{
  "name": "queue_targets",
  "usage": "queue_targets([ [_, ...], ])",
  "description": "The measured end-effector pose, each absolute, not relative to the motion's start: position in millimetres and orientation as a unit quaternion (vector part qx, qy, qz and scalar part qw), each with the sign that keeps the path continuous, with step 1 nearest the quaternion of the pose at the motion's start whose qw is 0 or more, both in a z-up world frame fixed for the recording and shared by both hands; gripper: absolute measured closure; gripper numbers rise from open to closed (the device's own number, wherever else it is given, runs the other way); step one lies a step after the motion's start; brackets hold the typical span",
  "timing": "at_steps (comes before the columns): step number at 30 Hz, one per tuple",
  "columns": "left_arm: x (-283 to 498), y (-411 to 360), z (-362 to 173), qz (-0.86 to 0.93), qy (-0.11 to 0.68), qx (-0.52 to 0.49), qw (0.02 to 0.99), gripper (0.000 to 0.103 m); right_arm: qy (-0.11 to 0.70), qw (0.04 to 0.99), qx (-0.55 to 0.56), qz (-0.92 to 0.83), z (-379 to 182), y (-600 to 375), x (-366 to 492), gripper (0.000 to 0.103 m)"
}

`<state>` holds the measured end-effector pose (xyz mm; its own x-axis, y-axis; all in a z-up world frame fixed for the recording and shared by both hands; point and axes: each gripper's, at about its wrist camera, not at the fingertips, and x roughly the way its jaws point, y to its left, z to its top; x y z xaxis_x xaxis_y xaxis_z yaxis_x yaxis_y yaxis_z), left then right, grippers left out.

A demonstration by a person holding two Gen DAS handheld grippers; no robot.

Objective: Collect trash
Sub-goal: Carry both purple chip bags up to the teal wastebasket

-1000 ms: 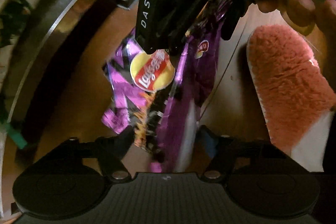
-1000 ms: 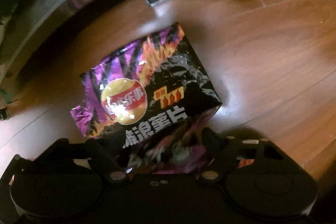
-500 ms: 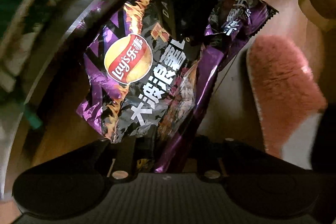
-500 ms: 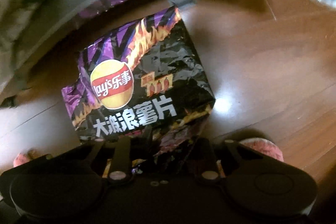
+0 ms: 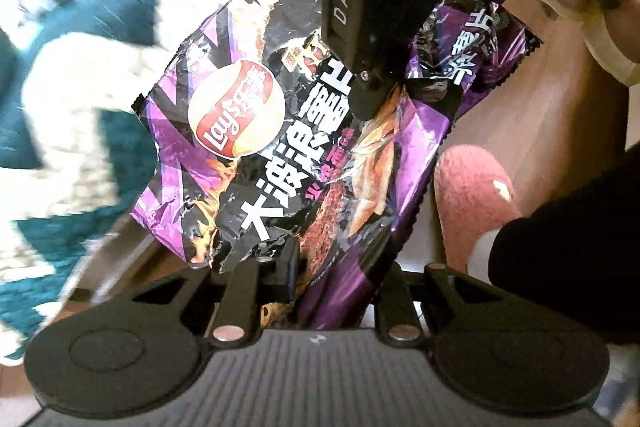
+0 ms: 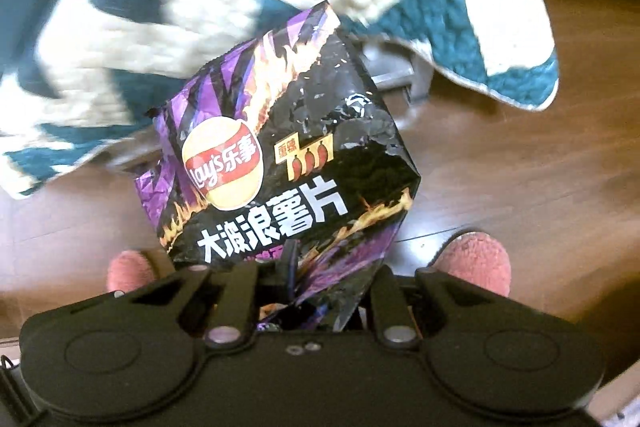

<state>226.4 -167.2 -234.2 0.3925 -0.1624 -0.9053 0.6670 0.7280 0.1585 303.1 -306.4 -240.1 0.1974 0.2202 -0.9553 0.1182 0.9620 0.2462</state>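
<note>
Left wrist view: both claws, left claw (image 5: 320, 291) and right claw (image 6: 316, 291), clamp the lifted chip bag (image 5: 280, 147).

Each wrist camera looks down along its own fingers, very close. Both share the crumpled purple-and-black foil crisp bag (image 5: 280, 155) (image 6: 280, 163), brown wooden floor (image 6: 520, 187) beneath

Chip bag (image 6: 280, 171): one crumpled purple-and-black foil packet with flame print, red-yellow Lay's logo and white Chinese lettering; was held off the floor, tilted, lower end nearest.
</note>
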Motion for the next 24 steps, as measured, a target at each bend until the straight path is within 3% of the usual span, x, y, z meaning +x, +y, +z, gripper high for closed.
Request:
queue_targets([
  [12, 172.6, -141.9, -73.4, -0.184, 0.338, 0.279, 0.880, 0.084, 0.488, 0.862, 0.094, 0.096, -51.6, -263.0, 247.8, 0.090],
  [24, 228.9, -93.7, 74.5, -0.096, 0.250, 0.239, 0.933, 0.084, 0.342, 0.928, 0.068, 0.132, 111.7, -207.3, 276.6, 0.090],
])
